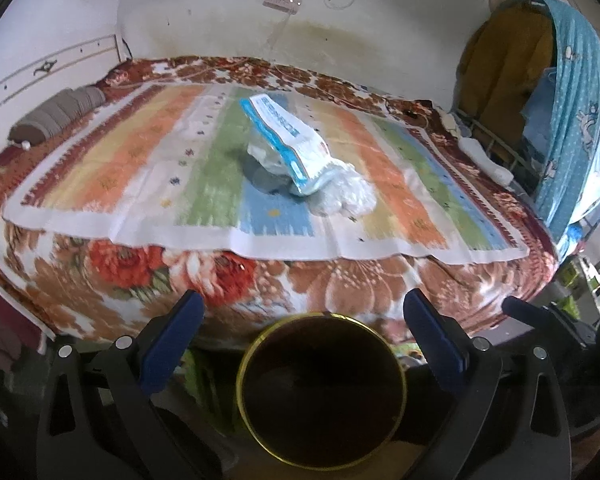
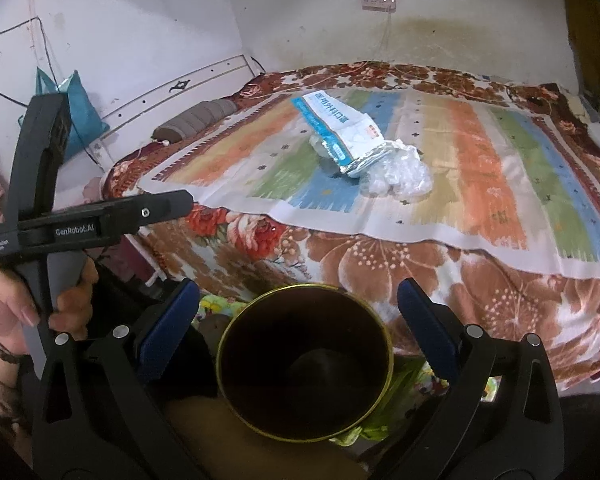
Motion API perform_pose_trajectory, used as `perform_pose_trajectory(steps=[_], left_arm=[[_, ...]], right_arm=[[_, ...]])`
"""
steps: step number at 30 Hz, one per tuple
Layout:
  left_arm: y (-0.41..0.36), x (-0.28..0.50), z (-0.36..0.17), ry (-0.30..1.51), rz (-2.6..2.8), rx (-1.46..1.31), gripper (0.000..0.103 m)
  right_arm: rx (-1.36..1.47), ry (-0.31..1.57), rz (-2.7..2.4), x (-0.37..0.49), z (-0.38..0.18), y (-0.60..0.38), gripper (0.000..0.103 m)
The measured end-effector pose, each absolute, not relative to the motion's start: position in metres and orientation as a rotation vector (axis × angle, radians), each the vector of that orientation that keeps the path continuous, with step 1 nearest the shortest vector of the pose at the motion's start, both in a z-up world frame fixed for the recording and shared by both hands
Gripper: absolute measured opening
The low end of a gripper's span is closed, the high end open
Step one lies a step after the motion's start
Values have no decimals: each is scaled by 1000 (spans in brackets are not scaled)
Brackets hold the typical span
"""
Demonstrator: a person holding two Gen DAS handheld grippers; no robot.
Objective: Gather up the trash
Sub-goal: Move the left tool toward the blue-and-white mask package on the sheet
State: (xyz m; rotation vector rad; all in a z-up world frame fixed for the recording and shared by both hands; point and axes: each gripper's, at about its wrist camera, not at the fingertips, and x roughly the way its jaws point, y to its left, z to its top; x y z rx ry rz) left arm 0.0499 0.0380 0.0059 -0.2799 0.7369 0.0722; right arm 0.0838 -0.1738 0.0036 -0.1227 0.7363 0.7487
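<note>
Left wrist: crinkled glossy wrapper (image 1: pixel 284 136), round bin (image 1: pixel 322 392).

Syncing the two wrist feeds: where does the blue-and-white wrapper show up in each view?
Left wrist: the blue-and-white wrapper sits just above picture centre, on the striped cloth, leaning on crumpled clear plastic.
Right wrist: the wrapper is upper centre, the plastic to its right.
Shared landmark: the pink power strip on the wall.
</note>
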Motion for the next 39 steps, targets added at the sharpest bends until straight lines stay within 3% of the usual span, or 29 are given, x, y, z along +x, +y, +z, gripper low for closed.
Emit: perform_pose_trajectory(steps=[15,23,39], left_arm=[[53,111,18,735,126,-229,97],[82,148,10,779,57,-437,97],[90,209,8,779,141,-349,97]], right_arm=[[-138,764,710,131,10,-164,94],[-207,748,704,163,19,-151,94],[-206,808,665,222,17,-136,94]])
